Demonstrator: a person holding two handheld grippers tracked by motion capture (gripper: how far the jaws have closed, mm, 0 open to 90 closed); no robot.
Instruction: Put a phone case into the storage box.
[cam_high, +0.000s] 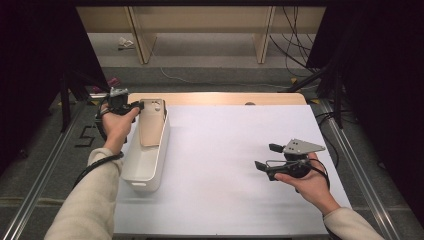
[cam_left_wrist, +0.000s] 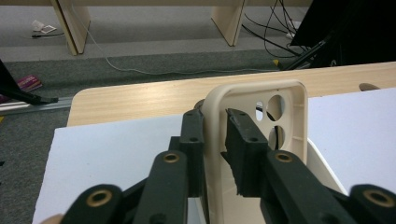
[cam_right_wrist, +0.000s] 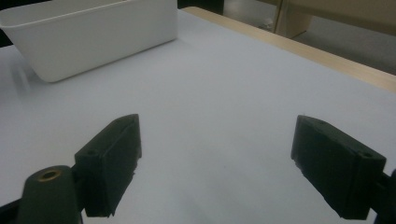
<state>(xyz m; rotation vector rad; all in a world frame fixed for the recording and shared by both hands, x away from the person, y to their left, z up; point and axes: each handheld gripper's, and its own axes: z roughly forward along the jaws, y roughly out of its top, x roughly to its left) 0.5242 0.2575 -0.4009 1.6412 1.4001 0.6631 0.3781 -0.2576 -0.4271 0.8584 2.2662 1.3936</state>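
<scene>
A white sheet (cam_high: 235, 165) covers a pale wooden table (cam_high: 225, 98), with grey floor, cables and wooden legs behind. At the sheet's left edge stands a long white bin (cam_high: 150, 165); a beige phone case (cam_high: 151, 125) leans inside it, its camera end up at the far end of the bin.

The left gripper (cam_high: 136, 106) straddles the top rim of the case. In the left gripper view its jaws sit either side of that rim (cam_left_wrist: 215, 140): the left pad lies against it, the right one shows a sliver of gap, so the pinch looks slack or just letting go. The right gripper (cam_high: 266, 156) hovers over bare sheet, well apart from the bin, jaws spread wide with nothing between them.

The case is likely light, thin and somewhat bendy, smooth enough to slip. The rim is the sensible hold, near a corner where it is stiffest; squeezing the flat back would flex it.

The high view gives the case's whole length and its lean in the bin. The left gripper view gives the lens holes (cam_left_wrist: 275, 108) and the pad contact. The right gripper view gives the bin's outer wall (cam_right_wrist: 93, 42).
</scene>
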